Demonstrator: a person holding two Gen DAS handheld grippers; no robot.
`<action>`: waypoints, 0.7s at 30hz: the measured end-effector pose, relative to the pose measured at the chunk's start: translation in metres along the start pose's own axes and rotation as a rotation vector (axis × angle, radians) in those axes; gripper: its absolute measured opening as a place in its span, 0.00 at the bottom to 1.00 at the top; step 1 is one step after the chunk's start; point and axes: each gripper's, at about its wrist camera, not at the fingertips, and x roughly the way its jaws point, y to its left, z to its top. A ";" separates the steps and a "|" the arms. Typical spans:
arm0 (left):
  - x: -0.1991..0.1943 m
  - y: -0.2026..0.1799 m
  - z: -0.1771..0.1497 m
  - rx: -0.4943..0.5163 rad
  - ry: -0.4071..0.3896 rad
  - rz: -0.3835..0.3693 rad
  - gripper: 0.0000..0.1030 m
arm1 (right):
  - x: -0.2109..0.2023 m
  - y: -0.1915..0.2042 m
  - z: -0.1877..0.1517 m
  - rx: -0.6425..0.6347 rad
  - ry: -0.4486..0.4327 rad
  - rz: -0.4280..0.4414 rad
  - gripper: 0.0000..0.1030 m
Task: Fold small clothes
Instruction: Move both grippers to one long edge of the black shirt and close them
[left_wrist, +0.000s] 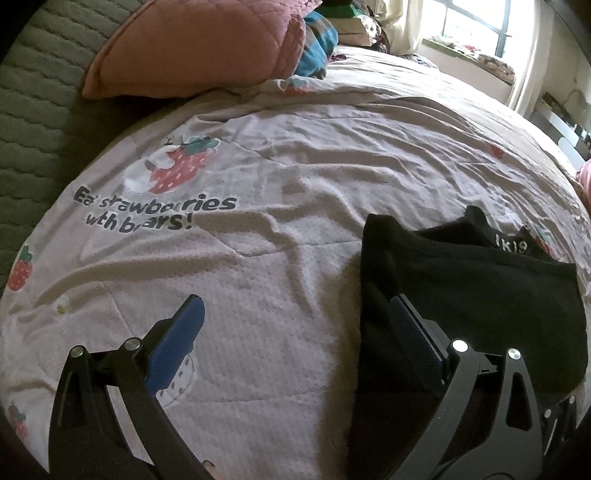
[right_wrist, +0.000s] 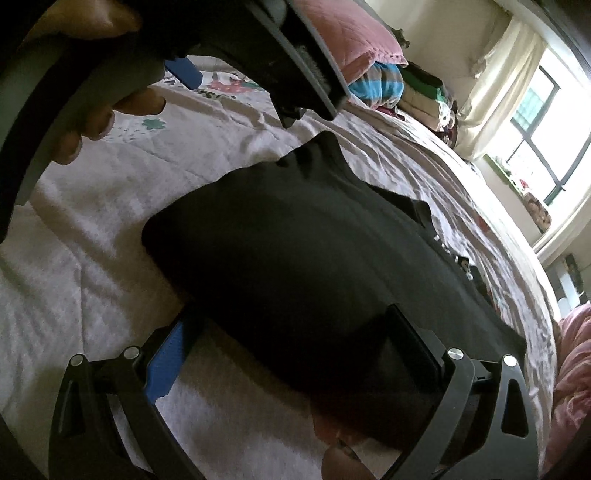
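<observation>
A small black garment (left_wrist: 476, 295) with a lettered waistband lies on the pink strawberry-print bedspread (left_wrist: 258, 258). My left gripper (left_wrist: 295, 306) is open; its right finger (left_wrist: 413, 332) rests over the garment's left edge, its left finger over bare bedspread. In the right wrist view the garment (right_wrist: 295, 243) fills the middle. My right gripper (right_wrist: 291, 325) is open, its jaws straddling the garment's near end, the left blue pad (right_wrist: 166, 358) beside the cloth. The left gripper and the hand holding it (right_wrist: 110, 66) show at the top left.
A pink quilted pillow (left_wrist: 199, 44) and a blue striped cloth (left_wrist: 317, 44) lie at the head of the bed. Folded clothes (right_wrist: 424, 99) are piled by the curtained window (right_wrist: 535, 125). A green quilted edge (left_wrist: 33, 110) runs along the left. Pink bedding (right_wrist: 572, 369) lies at right.
</observation>
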 end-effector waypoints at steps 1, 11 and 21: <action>0.001 0.001 0.001 0.000 -0.001 0.000 0.91 | 0.002 0.001 0.002 -0.006 -0.002 -0.006 0.96; 0.010 0.006 0.004 -0.023 0.009 -0.025 0.91 | 0.020 0.004 0.019 -0.024 -0.038 -0.067 0.93; 0.015 0.007 0.003 -0.077 0.038 -0.125 0.91 | -0.008 -0.017 0.015 0.059 -0.170 -0.029 0.24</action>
